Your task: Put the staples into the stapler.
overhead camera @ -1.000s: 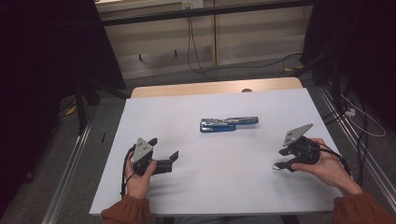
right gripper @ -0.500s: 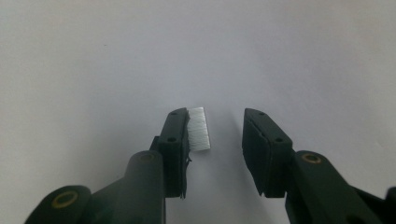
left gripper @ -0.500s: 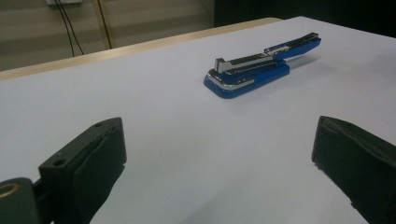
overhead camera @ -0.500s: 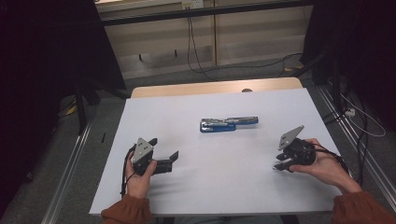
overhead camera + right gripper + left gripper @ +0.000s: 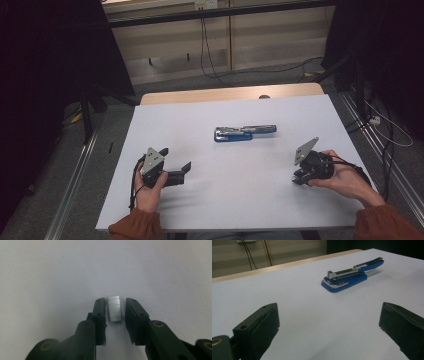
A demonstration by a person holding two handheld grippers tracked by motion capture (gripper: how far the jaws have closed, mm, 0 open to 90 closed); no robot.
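Right gripper view looks straight down on the white table (image 5: 50,270), where a short silver strip of staples (image 5: 114,308) lies flat between the 2 black jaws of the right gripper (image 5: 114,312). The jaws are narrowly apart, one on each long side of the strip, with a thin gap showing on both sides, so nothing is clamped. In the high view this gripper (image 5: 300,177) sits at the near right of the table, tipped down toward the surface in the person's right hand (image 5: 345,180), its grey plate angled up.

At the near left, the left gripper (image 5: 172,172) is held low over the table in the left hand (image 5: 147,187), jaws pointing toward the middle. The left gripper view shows its 2 jaws spread wide apart, with bare white table between them and nothing held.

Farther off, near the table's centre, a blue stapler (image 5: 244,133) lies with its top arm swung open, stretched out in a line with its base. In the left gripper view the stapler (image 5: 348,277) shows its metal channel on top. It lies well apart from both grippers. Beyond it, a wooden edge (image 5: 225,94) runs along the far side of the white surface.
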